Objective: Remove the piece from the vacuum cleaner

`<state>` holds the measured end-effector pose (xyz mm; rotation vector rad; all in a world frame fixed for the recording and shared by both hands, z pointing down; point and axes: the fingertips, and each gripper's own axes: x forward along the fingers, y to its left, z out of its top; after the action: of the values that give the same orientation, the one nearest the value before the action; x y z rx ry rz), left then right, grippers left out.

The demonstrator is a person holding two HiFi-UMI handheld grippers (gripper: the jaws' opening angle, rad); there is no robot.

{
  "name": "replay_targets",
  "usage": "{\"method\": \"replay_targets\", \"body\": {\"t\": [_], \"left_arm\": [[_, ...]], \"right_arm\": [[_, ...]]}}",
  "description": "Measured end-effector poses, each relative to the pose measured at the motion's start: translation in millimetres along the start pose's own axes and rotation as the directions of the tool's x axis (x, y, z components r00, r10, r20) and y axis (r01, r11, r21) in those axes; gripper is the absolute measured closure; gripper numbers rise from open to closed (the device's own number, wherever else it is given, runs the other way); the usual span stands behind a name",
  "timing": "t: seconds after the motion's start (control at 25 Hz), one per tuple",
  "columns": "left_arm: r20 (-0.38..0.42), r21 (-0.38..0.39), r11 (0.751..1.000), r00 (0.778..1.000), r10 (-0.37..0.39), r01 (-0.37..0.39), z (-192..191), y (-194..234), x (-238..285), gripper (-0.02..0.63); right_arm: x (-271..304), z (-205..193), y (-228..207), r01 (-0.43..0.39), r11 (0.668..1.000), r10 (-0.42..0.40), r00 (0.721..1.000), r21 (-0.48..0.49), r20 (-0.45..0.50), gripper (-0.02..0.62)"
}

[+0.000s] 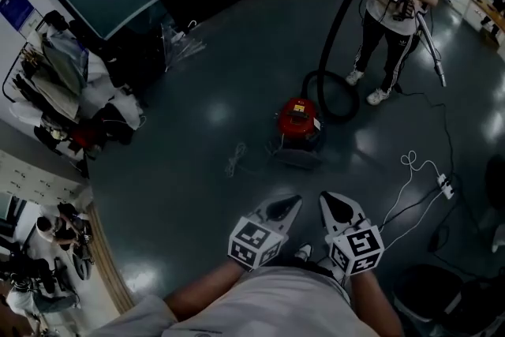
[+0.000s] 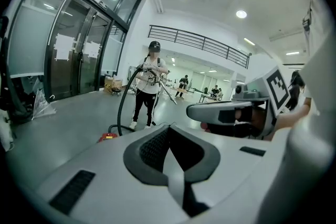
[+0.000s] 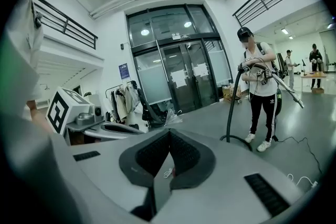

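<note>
**Q:** Tongs; state?

**A:** My left tongs (image 1: 282, 209) are pressed shut with nothing between them; my right tongs (image 1: 337, 207) look the same, closed and empty. I hold both close against my body, side by side, tips pointing forward over the floor (image 1: 221, 91).

**Q:** Where is the vacuum cleaner?

**A:** The vacuum cleaner (image 1: 298, 121) stands on the floor ahead of me, well apart from both tongs and roughly in line with them. It is a small round canister; red body, darker cap on top.

**Q:** What is attached to it?

**A:** A black hose (image 1: 331, 39) leaves the canister, curls once on the floor to its right, then rises in a long arc to the hands of another person (image 1: 394, 12). That person stands beyond the canister; white shirt, dark trousers with side stripes, pale shoes. A thin grey tube (image 1: 432, 51) slants down from the same hands, its lower end clear of the floor.

**Q:** Anything at the canister's base?

**A:** A dark flat part (image 1: 296, 158) lies on the floor against the near side; too dim to tell whether it is joined on.

**Q:** Other items close by?

**A:** A white power strip (image 1: 447, 185) lies on the floor to the right, between me and the person.
</note>
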<state>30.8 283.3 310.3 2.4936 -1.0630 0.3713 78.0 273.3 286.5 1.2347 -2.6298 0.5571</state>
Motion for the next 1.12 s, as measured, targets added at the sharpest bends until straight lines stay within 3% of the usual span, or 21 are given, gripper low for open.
{"method": "replay_targets", "body": {"t": [0.32,0.48,0.8,1.12], "left_arm": [[-0.024,0.025,0.999,0.999,-0.021,0.021,9,72,35,0.598],[-0.050,0.084,0.994,0.997,-0.067,0.071,16,121,63,0.598],[-0.101,0.204,0.961,0.981,-0.168,0.186,30,211,126,0.598],[-0.172,0.251,0.923,0.952,-0.253,0.291,-9,267,212,0.597]], "right_arm": [[68,11,-29,0.044,0.999,-0.044,0.999,0.004,-0.028,0.578],[118,21,-51,0.090,0.996,-0.089,0.996,0.027,-0.031,0.578],[212,41,-88,0.150,0.987,-0.148,0.988,0.052,-0.038,0.578],[271,22,-152,0.176,0.981,-0.171,0.983,0.086,-0.060,0.578]]}}
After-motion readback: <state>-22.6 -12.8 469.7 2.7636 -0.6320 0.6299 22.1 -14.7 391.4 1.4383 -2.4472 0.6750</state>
